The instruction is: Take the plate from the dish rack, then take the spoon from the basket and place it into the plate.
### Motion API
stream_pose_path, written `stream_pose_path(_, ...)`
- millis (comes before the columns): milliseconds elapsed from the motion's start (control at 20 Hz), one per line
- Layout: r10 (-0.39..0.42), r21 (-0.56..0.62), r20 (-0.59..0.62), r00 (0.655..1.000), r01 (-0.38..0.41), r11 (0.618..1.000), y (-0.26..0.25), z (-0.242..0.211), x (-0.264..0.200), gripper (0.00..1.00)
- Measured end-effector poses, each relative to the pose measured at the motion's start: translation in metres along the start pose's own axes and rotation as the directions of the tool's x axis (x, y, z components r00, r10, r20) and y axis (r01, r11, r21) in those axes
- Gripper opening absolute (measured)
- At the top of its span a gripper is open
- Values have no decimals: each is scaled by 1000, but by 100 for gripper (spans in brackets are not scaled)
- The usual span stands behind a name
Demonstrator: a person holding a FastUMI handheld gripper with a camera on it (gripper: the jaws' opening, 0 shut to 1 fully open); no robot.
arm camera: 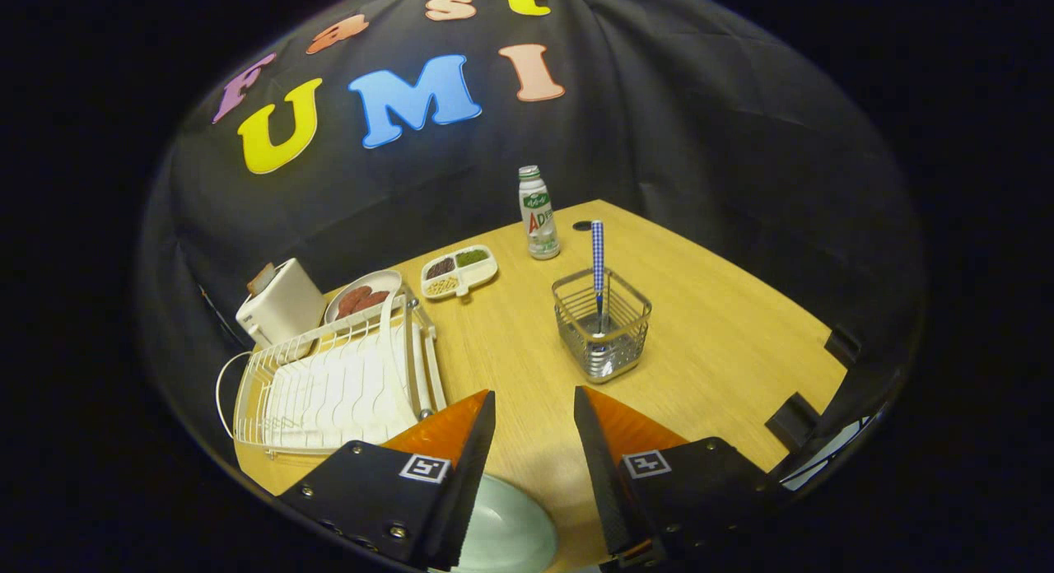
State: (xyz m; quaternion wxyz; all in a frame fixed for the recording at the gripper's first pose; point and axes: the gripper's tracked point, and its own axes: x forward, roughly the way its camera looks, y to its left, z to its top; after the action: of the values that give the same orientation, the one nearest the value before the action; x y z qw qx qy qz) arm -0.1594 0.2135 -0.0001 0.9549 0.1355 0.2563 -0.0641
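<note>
Beyond open hand-held gripper [533, 408]: spoon [599, 268] upright within basket [602, 326].

A wooden table [725, 342] is seen bearing a white dish rack [329, 384], toaster [280, 305], wire basket [601, 330] (a spoon [598, 264] upright inside), bottle [538, 215], divided snack dish [459, 272] and pale plate [506, 528].

The gripper [533, 416] is held with fingers apart above the table.

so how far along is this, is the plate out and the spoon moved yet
Done: the plate lies on the table under the fingers, out of the dish rack. In hand: nothing; the gripper is open and empty. Left: the spoon stands in the basket ahead, to be moved to the plate.
</note>
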Motion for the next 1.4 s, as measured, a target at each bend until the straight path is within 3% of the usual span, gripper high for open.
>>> stream_pose_path(200, -85, 15, 67, 994, 84, 996, -24, 51, 33, 62)
stream_pose_path(500, -158, 98, 80, 984, 150, 984, -51, 91, 88, 62)
stream_pose_path(900, -128, 157, 9, 992, 125, 980, -63, 92, 158, 62)
stream_pose_path(1050, -116, 134, -26, 993, 118, 984, -61, 86, 172, 27)
stream_pose_path(1250, -159, 85, -24, 987, 160, 983, -70, 87, 169, 11)
stream_pose_path(1350, -155, 87, -6, 988, 154, 984, -65, 96, 160, 11)
stream_pose_path(1400, -152, 88, 17, 988, 150, 985, -63, 100, 158, 5)
